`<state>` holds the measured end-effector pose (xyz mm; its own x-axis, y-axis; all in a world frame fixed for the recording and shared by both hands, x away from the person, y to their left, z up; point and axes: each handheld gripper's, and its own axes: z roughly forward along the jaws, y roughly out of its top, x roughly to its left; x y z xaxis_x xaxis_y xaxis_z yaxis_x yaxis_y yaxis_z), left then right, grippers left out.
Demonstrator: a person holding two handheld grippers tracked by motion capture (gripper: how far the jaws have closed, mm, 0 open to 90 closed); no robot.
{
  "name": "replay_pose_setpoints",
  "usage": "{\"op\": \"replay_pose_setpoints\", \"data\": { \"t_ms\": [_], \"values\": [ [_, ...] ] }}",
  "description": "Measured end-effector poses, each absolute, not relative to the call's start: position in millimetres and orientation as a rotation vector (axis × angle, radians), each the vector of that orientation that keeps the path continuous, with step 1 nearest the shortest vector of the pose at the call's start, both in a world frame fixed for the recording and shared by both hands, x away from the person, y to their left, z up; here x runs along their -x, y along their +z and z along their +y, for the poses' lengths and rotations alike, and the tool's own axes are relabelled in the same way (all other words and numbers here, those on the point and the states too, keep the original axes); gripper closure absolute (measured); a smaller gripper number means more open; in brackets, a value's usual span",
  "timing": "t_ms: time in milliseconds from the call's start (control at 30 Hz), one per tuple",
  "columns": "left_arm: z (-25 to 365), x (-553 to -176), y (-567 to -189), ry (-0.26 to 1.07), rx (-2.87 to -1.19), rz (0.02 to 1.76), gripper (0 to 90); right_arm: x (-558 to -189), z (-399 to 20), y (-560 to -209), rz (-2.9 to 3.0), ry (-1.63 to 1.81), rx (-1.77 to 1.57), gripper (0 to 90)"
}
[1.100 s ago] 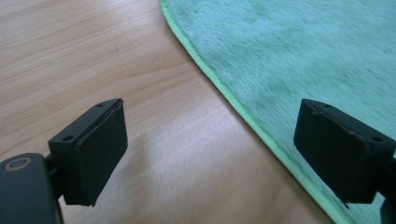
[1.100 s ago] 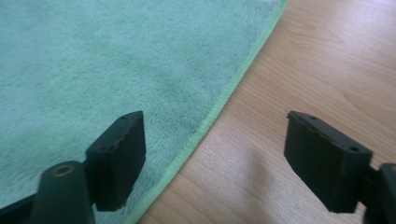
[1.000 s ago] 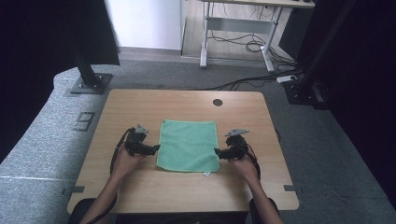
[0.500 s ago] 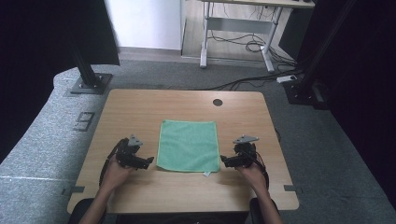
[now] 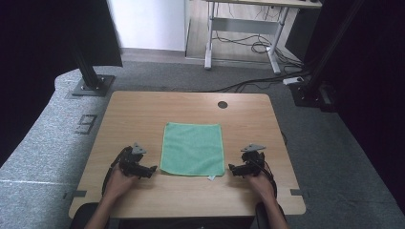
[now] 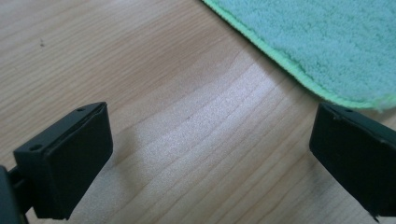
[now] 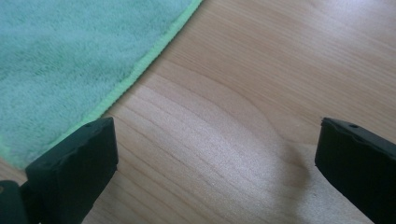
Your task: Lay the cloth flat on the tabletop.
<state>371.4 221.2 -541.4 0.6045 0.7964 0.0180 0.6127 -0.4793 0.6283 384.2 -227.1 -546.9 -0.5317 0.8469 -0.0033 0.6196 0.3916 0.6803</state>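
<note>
Right now the green cloth [image 5: 193, 149] lies flat and square mid-surface [image 5: 143, 109], nothing gripped. My left hand-held gripper [image 5: 149, 171] sits just off its near-left corner, my right hand-held gripper [image 5: 232, 169] just off its near-right corner; both have just been opening, jaws now wide with only bare wood between them. Judging by that, the spread looks finished or any fold hasn't begun. Nothing blocks either corner; a cable hole [image 5: 222, 104] sits far.

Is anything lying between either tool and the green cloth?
Nothing visible. Bare table separates the open left tool and open right tool from the near corners of the green cloth, which lies flat.
</note>
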Motion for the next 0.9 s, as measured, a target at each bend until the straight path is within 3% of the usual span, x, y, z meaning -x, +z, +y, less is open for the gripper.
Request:
{"op": "replay_pose_setpoints", "data": {
  "t_ms": [900],
  "values": [
    [223.0,-370.6,-548.8,0.400,-2.209,1.090,0.0,-383.1,-226.3,-556.8,2.271,0.963,-1.263,0.0]
  ]
}}
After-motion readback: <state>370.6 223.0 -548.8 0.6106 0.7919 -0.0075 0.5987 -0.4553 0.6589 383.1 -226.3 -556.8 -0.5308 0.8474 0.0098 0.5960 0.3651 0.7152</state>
